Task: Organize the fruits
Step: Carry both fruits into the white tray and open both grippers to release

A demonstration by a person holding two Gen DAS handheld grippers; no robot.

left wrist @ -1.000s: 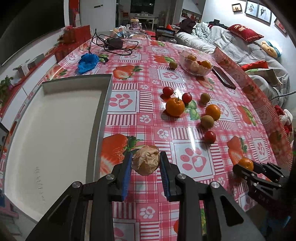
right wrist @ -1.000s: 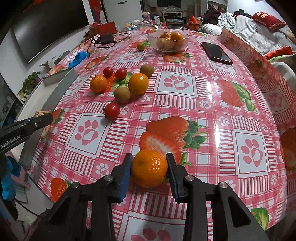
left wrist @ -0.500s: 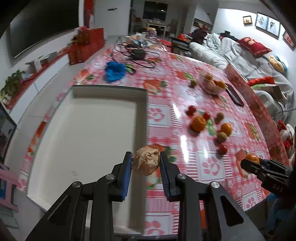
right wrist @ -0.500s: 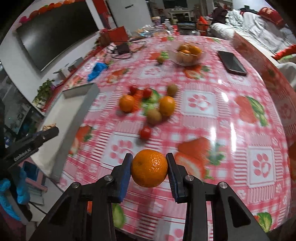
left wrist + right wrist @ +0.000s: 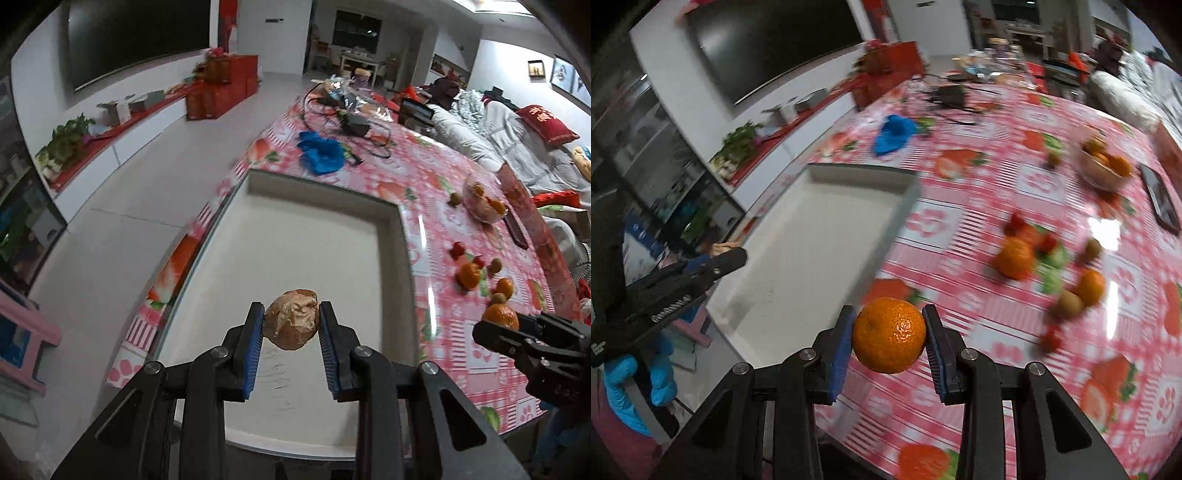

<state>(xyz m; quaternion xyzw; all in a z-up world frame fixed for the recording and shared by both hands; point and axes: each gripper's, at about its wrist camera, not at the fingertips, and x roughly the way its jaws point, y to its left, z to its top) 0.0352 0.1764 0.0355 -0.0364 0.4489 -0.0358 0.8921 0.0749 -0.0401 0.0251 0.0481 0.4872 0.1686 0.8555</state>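
The brown wrinkled fruit, its kind unclear, is clamped in the left claw at lower centre over the white tray, the mandarin clamped in the right claw beside it: carrying step, next lowering and releasing; loose fruits on the bench blur.

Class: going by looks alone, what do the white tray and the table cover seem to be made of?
White tray: probably plastic or coated metal, with a smooth matte floor and a thick straight rim.
Table cover: likely vinyl or oilcloth, since its printed pattern is glossy and carries sharp light glare.
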